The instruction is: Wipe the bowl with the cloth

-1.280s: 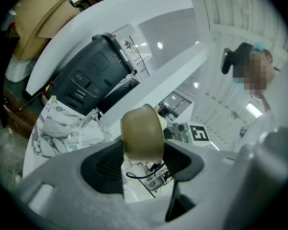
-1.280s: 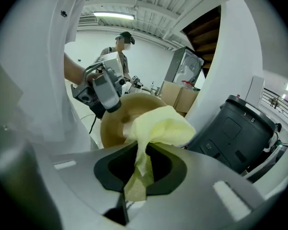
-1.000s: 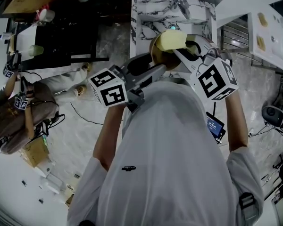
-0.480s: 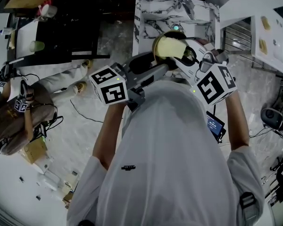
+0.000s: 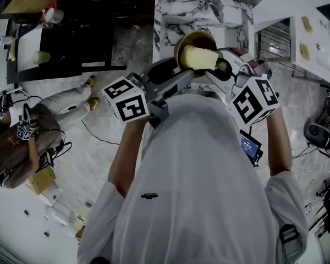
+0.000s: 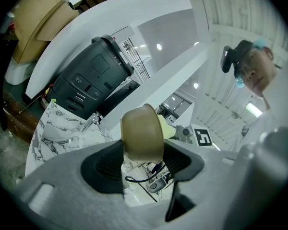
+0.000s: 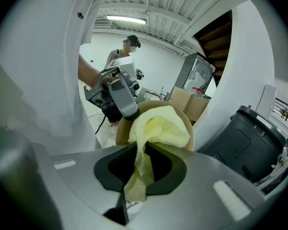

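- Left gripper (image 5: 180, 77): jaws closed on the bowl (image 6: 141, 133), pointing forward and to the right.
- Right gripper (image 5: 219, 66): jaws pinching the cloth (image 7: 158, 128), pointing forward and to the left.
- Left forearm (image 5: 122, 158) and right forearm (image 5: 279, 142): bare, extended forward.
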The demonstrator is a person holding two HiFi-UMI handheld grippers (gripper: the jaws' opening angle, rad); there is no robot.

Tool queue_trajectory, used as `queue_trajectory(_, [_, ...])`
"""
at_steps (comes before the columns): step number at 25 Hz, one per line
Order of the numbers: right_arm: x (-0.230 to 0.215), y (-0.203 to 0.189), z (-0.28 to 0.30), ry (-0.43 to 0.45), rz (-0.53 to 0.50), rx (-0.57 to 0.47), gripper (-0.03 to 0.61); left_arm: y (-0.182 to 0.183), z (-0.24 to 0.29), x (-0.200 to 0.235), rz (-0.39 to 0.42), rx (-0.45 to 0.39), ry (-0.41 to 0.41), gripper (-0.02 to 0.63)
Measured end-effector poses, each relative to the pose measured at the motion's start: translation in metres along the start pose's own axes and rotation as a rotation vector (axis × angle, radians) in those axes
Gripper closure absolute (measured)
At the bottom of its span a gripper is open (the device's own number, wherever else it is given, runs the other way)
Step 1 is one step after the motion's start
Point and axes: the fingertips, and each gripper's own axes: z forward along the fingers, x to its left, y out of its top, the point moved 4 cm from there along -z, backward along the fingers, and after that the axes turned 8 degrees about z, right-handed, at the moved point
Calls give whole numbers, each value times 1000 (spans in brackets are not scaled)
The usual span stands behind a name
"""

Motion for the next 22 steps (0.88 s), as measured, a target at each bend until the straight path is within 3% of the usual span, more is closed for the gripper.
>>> queue_trajectory(5, [-21,-13,-4,-84,5,96,537,-5,1,-1,26,15,4,356])
queue_trajectory(11, [-39,3,-1,-145,36,41,537,-6,6,-5,51,23,11,356])
queue_trajectory(17, [-27,20,5,-78,0,-39,537,-4,4,-6,44,15,-2,356])
queue_trajectory(22, [-5,15,9,22,-73,16,537,-3,1,-5,42,5,5,356])
